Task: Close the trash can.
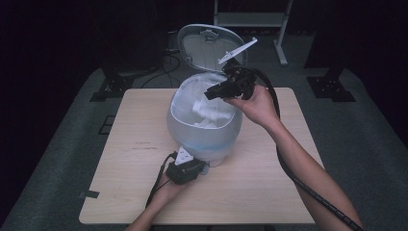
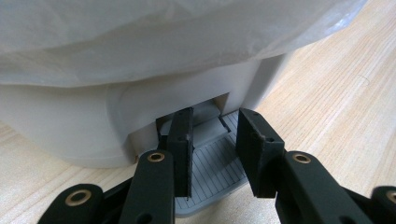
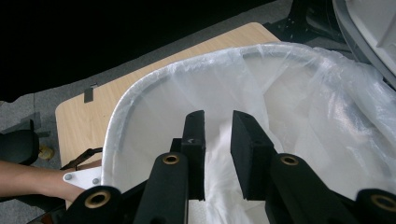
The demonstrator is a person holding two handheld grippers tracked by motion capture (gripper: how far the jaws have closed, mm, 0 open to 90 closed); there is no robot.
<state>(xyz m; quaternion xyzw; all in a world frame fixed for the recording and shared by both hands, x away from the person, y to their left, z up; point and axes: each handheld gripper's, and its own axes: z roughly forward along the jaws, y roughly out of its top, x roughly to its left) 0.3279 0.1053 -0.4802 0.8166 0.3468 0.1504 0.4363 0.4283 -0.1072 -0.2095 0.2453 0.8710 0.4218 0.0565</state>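
One pedal bin (image 1: 202,139) is seen on one counter (image 1: 269,192), fitted with one plastic liner (image 1: 204,113), its one lid (image 1: 202,45) raised and one foot pedal (image 2: 215,172) at its base. Two tongs are counted, left (image 1: 204,169) and right (image 1: 208,95).

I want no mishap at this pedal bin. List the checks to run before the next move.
1. Lid stands up: ok.
2. Left gripper rests on the pedal: ok.
3. Right gripper is empty, with nothing between its jaws: ok.
4. White wad lies inside the liner: ok.
5. Liner is folded over the bin's rim: ok along the visible part.
6. Right gripper is clear of the lid behind it: cannot tell.
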